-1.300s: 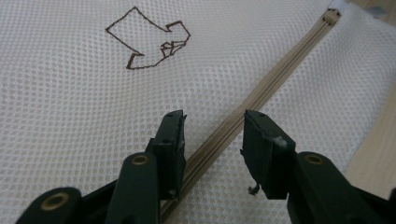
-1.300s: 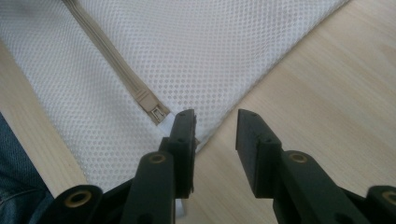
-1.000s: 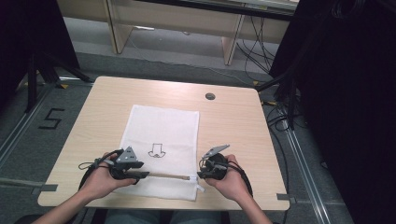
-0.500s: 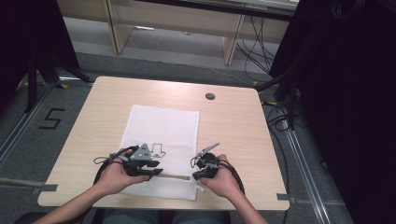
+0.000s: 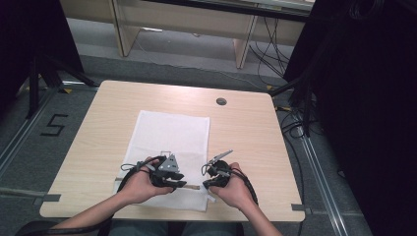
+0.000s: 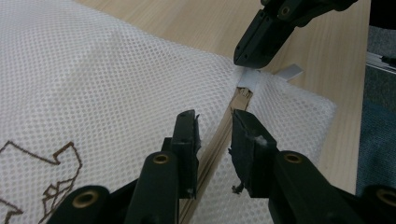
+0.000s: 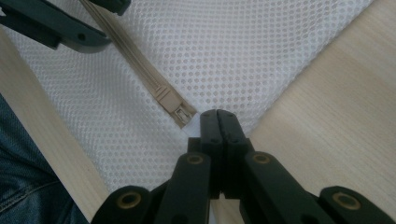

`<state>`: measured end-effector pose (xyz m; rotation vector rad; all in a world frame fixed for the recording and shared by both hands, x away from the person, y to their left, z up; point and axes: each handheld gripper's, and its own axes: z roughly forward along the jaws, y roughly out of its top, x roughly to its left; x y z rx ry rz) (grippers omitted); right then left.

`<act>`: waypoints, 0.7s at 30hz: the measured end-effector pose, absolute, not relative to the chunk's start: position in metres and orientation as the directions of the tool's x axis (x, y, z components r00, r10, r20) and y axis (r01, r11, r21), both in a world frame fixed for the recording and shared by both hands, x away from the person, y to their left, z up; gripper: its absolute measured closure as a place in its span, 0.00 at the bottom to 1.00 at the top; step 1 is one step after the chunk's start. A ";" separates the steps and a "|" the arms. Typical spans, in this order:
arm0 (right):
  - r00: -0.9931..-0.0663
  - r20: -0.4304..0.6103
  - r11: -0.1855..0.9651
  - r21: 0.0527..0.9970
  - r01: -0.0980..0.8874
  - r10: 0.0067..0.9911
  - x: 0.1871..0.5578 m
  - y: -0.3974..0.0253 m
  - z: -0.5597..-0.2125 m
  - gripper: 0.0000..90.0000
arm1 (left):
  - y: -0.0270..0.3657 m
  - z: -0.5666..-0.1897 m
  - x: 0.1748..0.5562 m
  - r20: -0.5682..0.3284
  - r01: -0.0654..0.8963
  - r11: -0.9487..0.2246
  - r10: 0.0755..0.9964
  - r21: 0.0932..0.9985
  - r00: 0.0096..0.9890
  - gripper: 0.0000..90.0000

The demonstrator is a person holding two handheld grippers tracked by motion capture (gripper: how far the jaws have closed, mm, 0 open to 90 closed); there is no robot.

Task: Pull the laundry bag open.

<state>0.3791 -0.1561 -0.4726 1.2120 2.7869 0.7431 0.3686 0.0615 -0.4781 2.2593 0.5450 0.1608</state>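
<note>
A white mesh laundry bag (image 5: 169,142) lies flat on the pale wooden counter (image 5: 98,128), a little left of its middle and reaching almost to the near edge. A tan zipper (image 6: 219,140) runs left to right across the bag's near part.

At the left, the person's left hand (image 5: 135,187) holds the left claw (image 5: 172,184) low over the bag's near strip. In the left gripper view the claw (image 6: 214,135) stands released, its two black jaws set apart with the zipper line running up between them; whether either jaw touches the mesh I cannot tell. A brown outline drawing (image 6: 51,186) is stitched on the mesh left of those jaws.

Further right along the zipper sits its end with the slider (image 7: 180,111). The right claw (image 7: 218,122), in the person's right hand (image 5: 236,189), is clenched just at that end, its jaws pressed together; a small white pull tab (image 6: 248,79) sits under its tip. On the high view the right claw (image 5: 206,183) sits near the bag's near right corner.
</note>
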 end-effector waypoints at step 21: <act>-0.710 0.158 0.620 0.384 0.684 0.686 0.381 -0.145 -0.483 1.00 | 0.044 -0.482 0.375 -0.002 0.267 -0.687 0.360 0.675 0.933 0.78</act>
